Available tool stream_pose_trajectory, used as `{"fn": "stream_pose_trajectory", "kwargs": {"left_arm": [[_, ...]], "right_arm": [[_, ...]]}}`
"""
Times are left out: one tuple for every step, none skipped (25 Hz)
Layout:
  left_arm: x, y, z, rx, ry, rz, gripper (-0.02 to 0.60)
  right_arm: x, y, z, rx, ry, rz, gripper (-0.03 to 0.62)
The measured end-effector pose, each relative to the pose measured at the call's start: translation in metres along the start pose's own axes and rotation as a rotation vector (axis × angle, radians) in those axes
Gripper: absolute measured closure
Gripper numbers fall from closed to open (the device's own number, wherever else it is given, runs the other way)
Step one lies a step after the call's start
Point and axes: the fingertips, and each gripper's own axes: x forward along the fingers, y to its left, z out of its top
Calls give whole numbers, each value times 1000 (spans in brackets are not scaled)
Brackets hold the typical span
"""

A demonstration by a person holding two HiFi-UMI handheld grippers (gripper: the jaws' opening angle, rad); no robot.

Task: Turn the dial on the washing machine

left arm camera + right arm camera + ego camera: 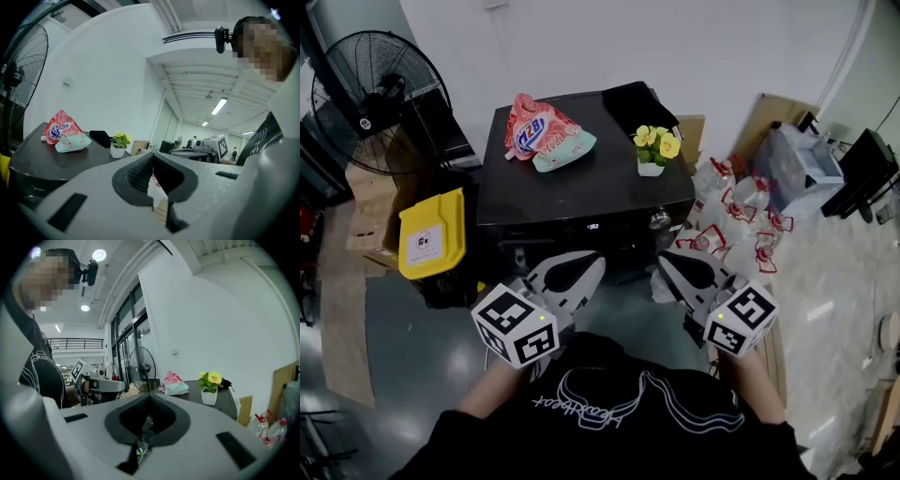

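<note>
Both grippers are held in close to our chest, short of the washing machine.

- Left hand-held gripper: jaws closed tip to tip, nothing in them.
- Right hand-held gripper: also fully closed and empty.
- The dial sits at the right end of the front panel, just under the top edge. A flower pot stands on the top above it.
- Key relation: in the head view the dial lies straight ahead of the right gripper's tips, near but not touching. The left tips are further off to the side, so the right hand is the nearer one.
- The dial's axis looks to come straight out of the panel toward us, roughly in line with the right gripper.
- Neither gripper view shows the dial.

Our read is that the approach hasn't started, and the right jaws must open before they can fit round the knob.
</note>
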Motion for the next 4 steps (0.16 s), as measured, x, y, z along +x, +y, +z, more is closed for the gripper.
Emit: {"fn": "stream_pose_trajectory", "kwargs": {"left_arm": [[2, 0, -1, -2, 3, -4, 575], [4, 0, -2, -3, 6, -9, 575], [5, -1, -4, -3, 9, -13, 575], [7, -1, -5, -3, 12, -17, 575]], "right_arm": [[0, -2, -2, 2, 2, -4, 591], [0, -4, -4, 4, 4, -8, 591], [0, -6, -6, 4, 5, -11, 591], [1, -8, -7, 5, 6, -15, 591]]}}
